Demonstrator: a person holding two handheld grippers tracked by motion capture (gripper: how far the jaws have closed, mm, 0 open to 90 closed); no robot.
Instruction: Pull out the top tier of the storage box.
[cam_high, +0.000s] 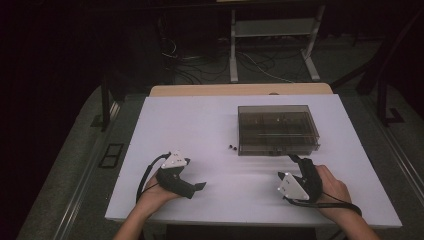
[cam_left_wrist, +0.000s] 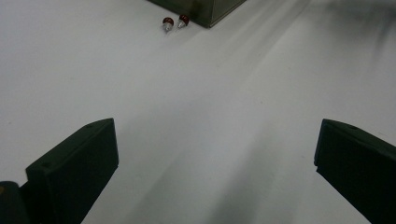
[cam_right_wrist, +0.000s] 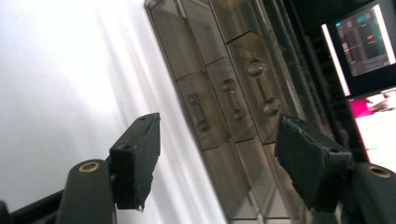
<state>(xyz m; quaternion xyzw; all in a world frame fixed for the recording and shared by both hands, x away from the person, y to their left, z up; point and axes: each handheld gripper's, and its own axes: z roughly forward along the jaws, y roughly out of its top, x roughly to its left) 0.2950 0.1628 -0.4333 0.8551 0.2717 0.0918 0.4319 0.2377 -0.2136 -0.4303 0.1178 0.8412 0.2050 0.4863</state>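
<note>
High view: your left tongs rest lower left on the surface, your right tongs sit just below the box, centre right.

Left gripper view: jaws wide apart, empty, aimed at two screws top centre.

Right gripper view: jaws apart, framing the box edge, likely lined up for its lid.

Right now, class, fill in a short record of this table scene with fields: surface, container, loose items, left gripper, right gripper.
surface: white table
container: smoky clear compartment box, lid closed, small parts inside
loose items: two small red-capped pieces on the table just beside the box's corner
left gripper: left gripper jaws wide apart, nothing between them, low over bare table
right gripper: right gripper jaws apart, aimed at the box's near edge, not gripping it
</note>
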